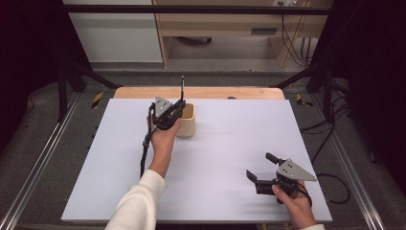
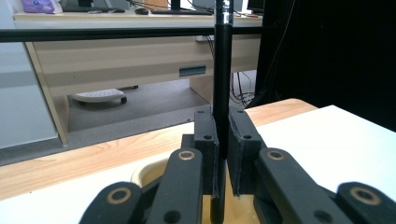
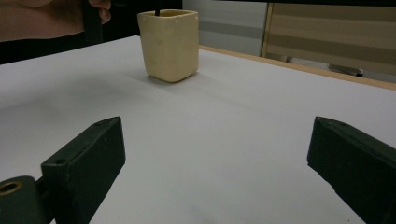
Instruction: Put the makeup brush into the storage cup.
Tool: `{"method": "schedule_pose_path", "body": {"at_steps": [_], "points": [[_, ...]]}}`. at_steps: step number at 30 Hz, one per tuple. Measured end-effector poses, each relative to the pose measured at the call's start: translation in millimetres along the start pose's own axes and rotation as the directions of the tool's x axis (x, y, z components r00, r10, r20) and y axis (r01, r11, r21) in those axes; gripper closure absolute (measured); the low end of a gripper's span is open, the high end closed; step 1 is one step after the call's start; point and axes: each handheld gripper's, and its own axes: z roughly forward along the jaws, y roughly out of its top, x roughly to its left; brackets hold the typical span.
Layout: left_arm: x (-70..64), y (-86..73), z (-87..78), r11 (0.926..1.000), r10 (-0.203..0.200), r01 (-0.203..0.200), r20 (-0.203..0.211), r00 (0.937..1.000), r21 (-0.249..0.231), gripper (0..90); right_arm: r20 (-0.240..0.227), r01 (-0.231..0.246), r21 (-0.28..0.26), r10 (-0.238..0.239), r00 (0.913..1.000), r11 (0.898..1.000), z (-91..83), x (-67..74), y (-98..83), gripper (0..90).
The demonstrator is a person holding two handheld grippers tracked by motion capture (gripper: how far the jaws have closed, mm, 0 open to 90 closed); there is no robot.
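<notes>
A cream square cup (image 1: 187, 120) (image 3: 169, 44) stands on the white board toward the back left; its rim (image 2: 144, 171) lies just under my left jaws. My left gripper (image 1: 173, 109) (image 2: 223, 154) hovers over the cup's left edge, shut on a thin black pen (image 1: 182, 87) (image 2: 222, 84) that stands upright with its lower end inside the cup. My right gripper (image 1: 261, 168) (image 3: 215, 158) rests low over the board at the front right, open, with nothing between its jaws and pointing toward the cup.
The white board (image 1: 225, 143) lies on a wooden table (image 1: 201, 92). Black frame struts (image 1: 76, 72) stand at both back corners, and a black bar (image 2: 116, 33) crosses ahead. Cables (image 1: 330, 129) trail off the right side.
</notes>
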Motion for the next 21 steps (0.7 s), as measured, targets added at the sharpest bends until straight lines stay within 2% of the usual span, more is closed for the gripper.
{"method": "schedule_pose_path", "body": {"at_steps": [2, 4, 5, 8, 9, 11, 12, 14, 21], "points": [[0.0, -1.4, -0.5, 1.0000, -0.004, 0.004, 0.000, 1.0000, 0.001, 81.6, 0.000, -0.001, -0.002, 0.001, 1.0000, 1.000, 0.2, 0.0, 0.0, 4.5], [0.1, -2.5, -1.9, 0.9999, -0.014, 0.014, -0.006, 0.9999, 0.003, 73.3, -0.001, -0.002, -0.002, 0.002, 1.0000, 1.000, 0.4, 0.0, -0.2, 4.5], [-0.2, -2.5, -2.5, 0.9998, -0.017, 0.017, -0.008, 0.9998, 0.005, 65.8, -0.001, -0.003, -0.002, 0.003, 1.0000, 1.000, 0.4, 0.1, -0.2, 4.5], [-1.6, 0.1, -6.4, 0.9997, -0.023, 0.023, -0.009, 0.9997, 0.011, 32.7, -0.003, -0.009, -0.001, 0.009, 1.0000, 1.000, 0.5, 0.3, -0.1, 4.4], [-2.0, 0.4, -7.4, 0.9992, -0.038, 0.038, 0.001, 0.9993, 0.010, 25.2, -0.004, -0.014, 0.001, 0.014, 0.9999, 1.000, 0.5, 0.5, -0.1, 4.3], [-3.4, 0.8, -10.4, 0.9996, -0.027, 0.027, -0.019, 0.9995, 0.010, 11.6, -0.006, -0.014, 0.002, 0.014, 0.9999, 1.000, 0.8, 0.7, -0.1, 4.2], [-4.8, 1.4, -12.1, 0.9999, -0.007, 0.007, -0.009, 0.9999, 0.012, 9.4, -0.007, -0.013, 0.001, 0.013, 0.9999, 1.000, 0.9, 0.8, -0.1, 4.2], [-6.7, 2.3, -14.1, 0.9999, 0.005, -0.005, -0.004, 1.0000, 0.012, 6.5, -0.007, -0.018, 0.000, 0.018, 0.9998, 1.000, 0.7, 1.7, 0.1, 4.1], [-12.4, 5.9, -19.4, 0.9998, 0.017, -0.017, 0.017, 0.9997, 0.001, 5.0, -0.006, -0.020, -0.002, 0.020, 0.9998, 1.000, 0.3, 1.1, 0.2, 4.1]]}}
